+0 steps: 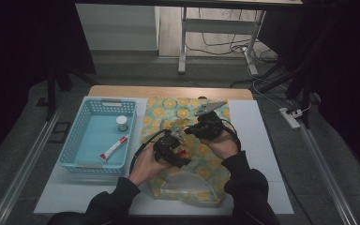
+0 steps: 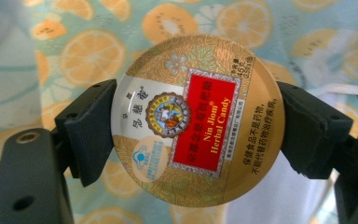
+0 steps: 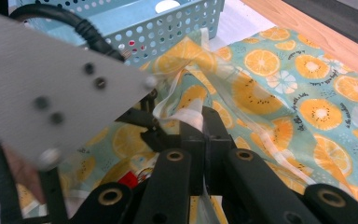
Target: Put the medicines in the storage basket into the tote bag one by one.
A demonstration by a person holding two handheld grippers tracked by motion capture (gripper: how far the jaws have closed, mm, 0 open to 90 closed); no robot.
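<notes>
On white table (image 1: 267,154), round glossy herbal candy tin (image 2: 196,122) is clamped by left gripper (image 2: 196,126), while orange-print fabric bag (image 3: 279,88) is pinched shut-jawed by right gripper (image 3: 204,135).

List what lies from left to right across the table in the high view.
Basket holding a tube and a small jar → left gripper shut on a candy tin → right gripper pinching the orange-print bag → bare white mat.

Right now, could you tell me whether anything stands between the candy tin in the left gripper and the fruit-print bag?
Nothing visible does. The left gripper holds the candy tin just above the bag, while the right gripper pinches the bag's edge and lifts it.
</notes>
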